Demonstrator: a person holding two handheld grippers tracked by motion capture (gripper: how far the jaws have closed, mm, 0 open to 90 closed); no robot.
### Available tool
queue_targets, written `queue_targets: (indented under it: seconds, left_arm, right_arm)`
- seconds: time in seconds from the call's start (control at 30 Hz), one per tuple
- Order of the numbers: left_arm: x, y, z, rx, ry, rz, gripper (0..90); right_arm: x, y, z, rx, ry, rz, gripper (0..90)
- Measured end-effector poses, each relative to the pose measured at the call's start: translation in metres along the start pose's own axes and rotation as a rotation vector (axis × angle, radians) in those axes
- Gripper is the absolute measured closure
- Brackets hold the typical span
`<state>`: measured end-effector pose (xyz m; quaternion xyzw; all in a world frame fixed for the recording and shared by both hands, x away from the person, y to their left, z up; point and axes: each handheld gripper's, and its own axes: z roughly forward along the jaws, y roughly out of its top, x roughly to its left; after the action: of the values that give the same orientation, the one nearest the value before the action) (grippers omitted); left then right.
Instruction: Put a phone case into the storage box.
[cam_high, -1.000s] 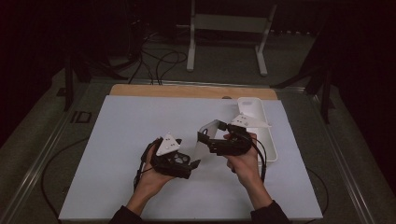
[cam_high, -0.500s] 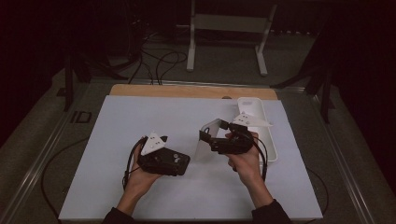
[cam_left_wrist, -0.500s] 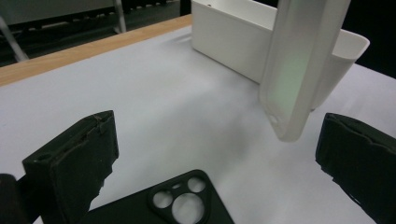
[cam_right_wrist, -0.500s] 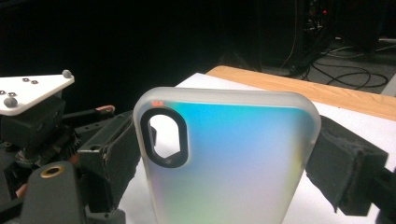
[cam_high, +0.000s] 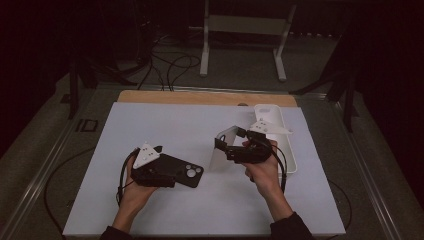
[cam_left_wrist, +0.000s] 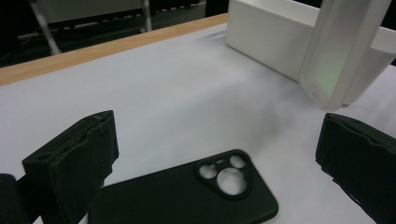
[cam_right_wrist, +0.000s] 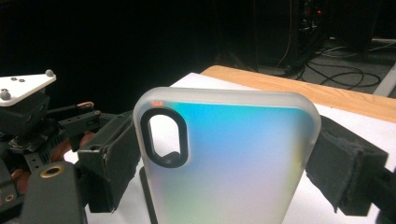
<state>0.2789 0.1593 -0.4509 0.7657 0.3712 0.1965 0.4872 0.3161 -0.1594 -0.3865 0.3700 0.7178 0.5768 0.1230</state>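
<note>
Your right gripper (cam_right_wrist: 224, 168) pinching the frosted phone case (cam_right_wrist: 229, 158) across its width, your left gripper (cam_left_wrist: 219, 172) spread wide over the black phone case (cam_left_wrist: 187, 196) on the surface (cam_high: 165, 125)

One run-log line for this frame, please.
right tool: shut on frosted phone case | left tool: open over black phone case lying flat | white bin: beside right hand

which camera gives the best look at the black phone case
The left gripper view: the black phone case lies flat, camera cutouts clear. The high view shows it small beside the left gripper; the right gripper view, a dark sliver.
</note>
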Motion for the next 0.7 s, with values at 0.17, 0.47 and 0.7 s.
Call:
queue_targets:
  seconds: [0.17, 0.47, 0.7]
  left_arm:
    - [0.007, -0.008, -0.007, 0.002, 0.028, 0.001, 0.0]
    - [0.021, -0.022, -0.024, -0.024, 0.066, -0.017, 0.0]
    - [0.027, -0.031, -0.031, -0.004, 0.103, -0.015, 0.0]
  right_arm:
    - [-0.001, 0.001, 0.0, -0.003, -0.002, 0.007, 16.8]
    - [-0.005, 0.004, -0.002, -0.012, -0.007, 0.013, 16.8]
    - [-0.009, 0.008, -0.003, -0.015, -0.016, 0.01, 16.8]
